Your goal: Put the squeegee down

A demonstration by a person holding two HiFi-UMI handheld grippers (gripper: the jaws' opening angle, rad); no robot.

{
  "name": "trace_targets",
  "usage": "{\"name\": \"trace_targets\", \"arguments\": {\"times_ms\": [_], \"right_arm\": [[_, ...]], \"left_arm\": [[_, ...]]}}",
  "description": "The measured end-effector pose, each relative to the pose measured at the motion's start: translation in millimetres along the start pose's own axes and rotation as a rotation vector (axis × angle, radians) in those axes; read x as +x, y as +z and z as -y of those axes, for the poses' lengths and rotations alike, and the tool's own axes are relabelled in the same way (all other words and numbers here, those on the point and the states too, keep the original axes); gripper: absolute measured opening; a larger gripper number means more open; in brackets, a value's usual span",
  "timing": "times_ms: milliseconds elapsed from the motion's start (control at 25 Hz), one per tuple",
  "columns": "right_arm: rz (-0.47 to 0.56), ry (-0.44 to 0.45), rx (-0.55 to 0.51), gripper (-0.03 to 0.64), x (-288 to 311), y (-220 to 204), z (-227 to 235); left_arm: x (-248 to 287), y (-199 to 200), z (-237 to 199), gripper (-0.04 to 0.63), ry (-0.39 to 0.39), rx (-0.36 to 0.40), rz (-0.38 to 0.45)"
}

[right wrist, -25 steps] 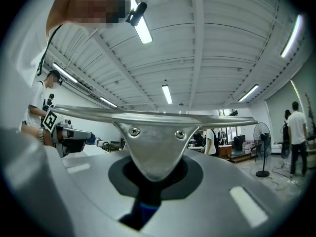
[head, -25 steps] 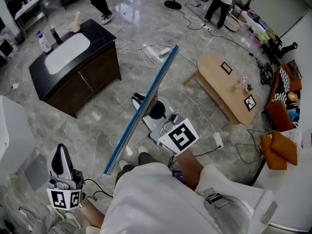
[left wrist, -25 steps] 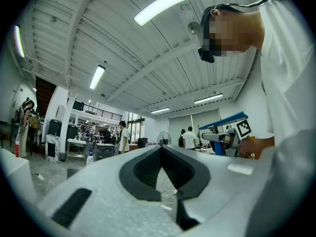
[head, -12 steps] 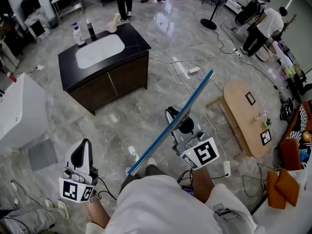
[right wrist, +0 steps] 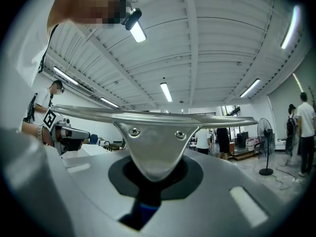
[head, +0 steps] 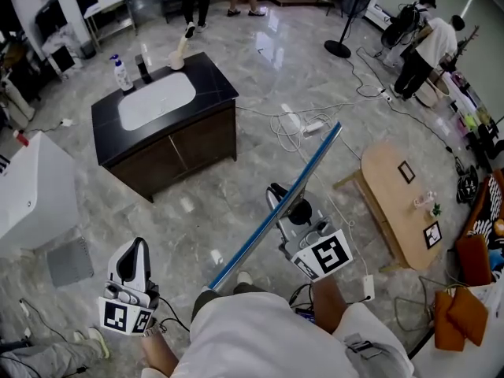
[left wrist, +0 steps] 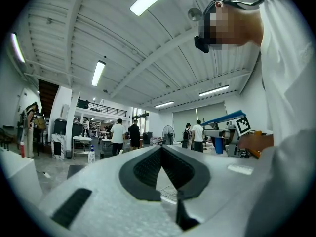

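– Squeegee (head: 313, 157) first: where is it?
– In the air above the marble floor (head: 236, 179), held by the right gripper (head: 290, 205). From the head view it is a long, thin blue strip slanting from 1 o'clock down to 7 o'clock, and the gripper crosses it near its middle.
– Does that view show the grip?
– No, the strip covers the jaws there. The right gripper view does: the jaws are clamped on the dark handle (right wrist: 145, 201) at 6 o'clock. Just above it sits a smooth, bright metal bracket (right wrist: 157, 147), triangular and point down, with two cross-head screws (right wrist: 134, 131). A straight metal channel (right wrist: 148, 116) runs across its top from 9 to 3 o'clock.
– And the blue?
– From behind the jaws the bar looks like bare metal. The left gripper view catches it side-on at 3 o'clock as a blue bar.
– The left gripper (head: 134, 250)?
– At 7 o'clock in the head view: a white shell with a black tip, well apart from the squeegee. Its own view shows ribbed dark pads (left wrist: 145, 172) meeting at their tips, with nothing between them.
– What lies below?
– A dark cabinet (head: 189, 148) with a glossy black top and a white oval basin (head: 156, 101) at 11 o'clock. An oval wooden table (head: 390, 203) is at 3 o'clock, and loose white cables (head: 295, 120) lie between the two.
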State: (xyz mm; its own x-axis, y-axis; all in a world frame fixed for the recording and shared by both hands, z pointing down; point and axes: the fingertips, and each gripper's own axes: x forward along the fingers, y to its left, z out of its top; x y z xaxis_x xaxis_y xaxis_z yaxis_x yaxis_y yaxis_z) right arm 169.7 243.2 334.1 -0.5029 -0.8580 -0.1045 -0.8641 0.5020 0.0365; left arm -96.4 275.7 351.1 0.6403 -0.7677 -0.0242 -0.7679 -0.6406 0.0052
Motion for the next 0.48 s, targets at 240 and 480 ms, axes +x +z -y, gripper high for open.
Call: {"name": "trace_targets", "arguments": {"times_ms": [240,480], "right_arm": [[0.007,-0.012,0.014,0.032,13.7,-10.8,25.6],[-0.009,-0.011,0.005,0.034,55.9,-21.8,42.7]], "left_arm": [[33.1,-3.8,-5.9,-0.012,-0.019,0.01,0.003],[70.1,-6.3,-39.6,-0.012,-0.026,0.002,0.019]]}}
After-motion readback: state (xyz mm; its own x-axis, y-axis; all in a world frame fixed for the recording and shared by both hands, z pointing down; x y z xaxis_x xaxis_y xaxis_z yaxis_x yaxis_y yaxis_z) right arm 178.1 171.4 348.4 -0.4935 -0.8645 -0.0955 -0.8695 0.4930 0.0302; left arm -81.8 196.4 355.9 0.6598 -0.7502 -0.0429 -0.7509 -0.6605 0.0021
